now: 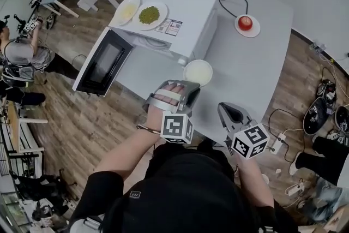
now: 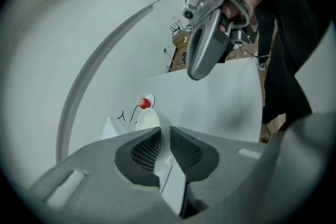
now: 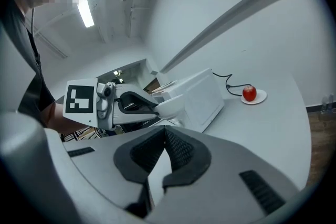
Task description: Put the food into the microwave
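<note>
At 12 o'clock in the head view the microwave (image 1: 191, 8) is showing a smooth white shell that is looking like painted metal, its door (image 1: 103, 63) is gleaming with dark glossy glass, and the worktop (image 1: 256, 73) is lying matt, white and smooth, while the floor (image 1: 65, 112) at 9 o'clock is showing wood-grain planks. The bowl (image 1: 198, 72) is shining smooth and white, ceramic or plastic I cannot tell, and the apple (image 1: 245, 22) toward 1 o'clock is glinting glossy red. The left tongs (image 2: 164, 132) are wearing smooth matt grey plastic, with dark grid-textured pads (image 2: 143, 152) looking rubbery.
</note>
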`<state>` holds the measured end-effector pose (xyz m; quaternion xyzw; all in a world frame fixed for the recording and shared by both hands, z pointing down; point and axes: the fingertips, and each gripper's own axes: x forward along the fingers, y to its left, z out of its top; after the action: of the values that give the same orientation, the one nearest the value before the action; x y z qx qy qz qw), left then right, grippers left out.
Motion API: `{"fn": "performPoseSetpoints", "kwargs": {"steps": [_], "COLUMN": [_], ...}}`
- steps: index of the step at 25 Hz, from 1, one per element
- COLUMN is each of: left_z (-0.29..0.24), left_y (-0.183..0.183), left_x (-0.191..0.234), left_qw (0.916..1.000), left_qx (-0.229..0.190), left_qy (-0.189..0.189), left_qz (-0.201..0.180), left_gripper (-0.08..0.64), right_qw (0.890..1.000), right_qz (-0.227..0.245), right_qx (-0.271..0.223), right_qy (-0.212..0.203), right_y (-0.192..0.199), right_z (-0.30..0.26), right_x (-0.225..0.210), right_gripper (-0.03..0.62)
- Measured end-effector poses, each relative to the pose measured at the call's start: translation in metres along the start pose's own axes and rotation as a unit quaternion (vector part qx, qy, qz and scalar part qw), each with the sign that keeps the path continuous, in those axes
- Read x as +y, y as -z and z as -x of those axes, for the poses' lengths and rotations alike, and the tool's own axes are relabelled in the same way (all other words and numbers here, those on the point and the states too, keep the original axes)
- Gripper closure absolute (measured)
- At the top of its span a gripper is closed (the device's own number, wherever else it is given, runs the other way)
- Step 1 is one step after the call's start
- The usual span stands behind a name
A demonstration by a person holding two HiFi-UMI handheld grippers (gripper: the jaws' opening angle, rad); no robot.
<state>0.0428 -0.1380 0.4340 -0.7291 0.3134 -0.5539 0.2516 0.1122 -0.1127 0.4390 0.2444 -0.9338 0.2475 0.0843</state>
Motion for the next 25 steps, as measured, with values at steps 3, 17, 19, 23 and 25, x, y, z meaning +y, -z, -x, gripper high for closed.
{"fn": "performPoseSetpoints", "kwargs": {"steps": [3,17,19,23,25], "left_z": [0.018,0.09,0.097,0.107,0.106], "left_y": [0.029,0.189,0.209,0.244,0.256], "left_x": [0.002,0.008,0.008,0.01,0.01], "left_qw": [1.0,0.9995,0.9994,0.999,0.9991], "left_qx": [0.004,0.008,0.004,0.003,0.004], "left_qy": [-0.004,-0.017,-0.019,-0.022,-0.02], "left_qz": [0.002,-0.025,-0.029,-0.039,-0.037], "left_gripper": [0.501,0.5,0.5,0.5,0.5], "right_qw": [1.0,1.0,1.0,1.0,1.0], "right_qz": [0.004,0.019,0.019,0.019,0.019], "right_qx": [0.005,0.006,0.001,-0.005,0.003], "right_qy": [-0.003,-0.002,0.005,0.008,0.007], "right_y": [0.001,0.008,0.008,0.007,0.011], "right_z": [-0.019,-0.147,-0.164,-0.191,-0.199], "right_x": [0.024,0.146,0.161,0.187,0.197], "right_gripper": [0.578,0.578,0.578,0.578,0.578]}}
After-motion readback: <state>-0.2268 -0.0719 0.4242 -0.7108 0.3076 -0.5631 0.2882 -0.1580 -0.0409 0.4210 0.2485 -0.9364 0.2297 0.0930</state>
